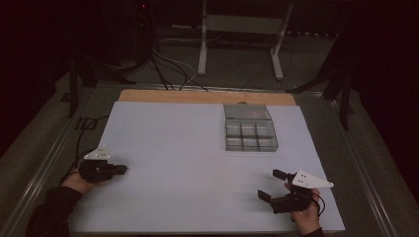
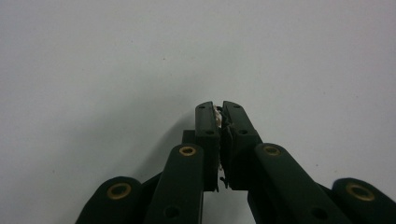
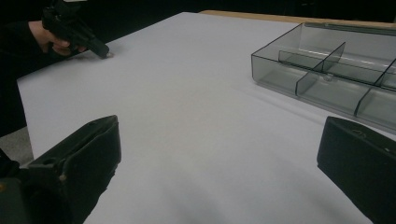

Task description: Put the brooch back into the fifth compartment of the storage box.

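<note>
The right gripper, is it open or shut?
Open: the right gripper has its black jaws set wide apart, with bare white table between them.

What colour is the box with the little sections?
See-through smoky grey box, clearest in the right gripper view.

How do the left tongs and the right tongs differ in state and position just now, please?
The left tongs are shut, with something small and pale pinched at the tips; the right tongs stand wide open and hold nothing. The left tongs sit at the white sheet's left edge, the right tongs near its front right corner. Both are black and hand-held.
</note>
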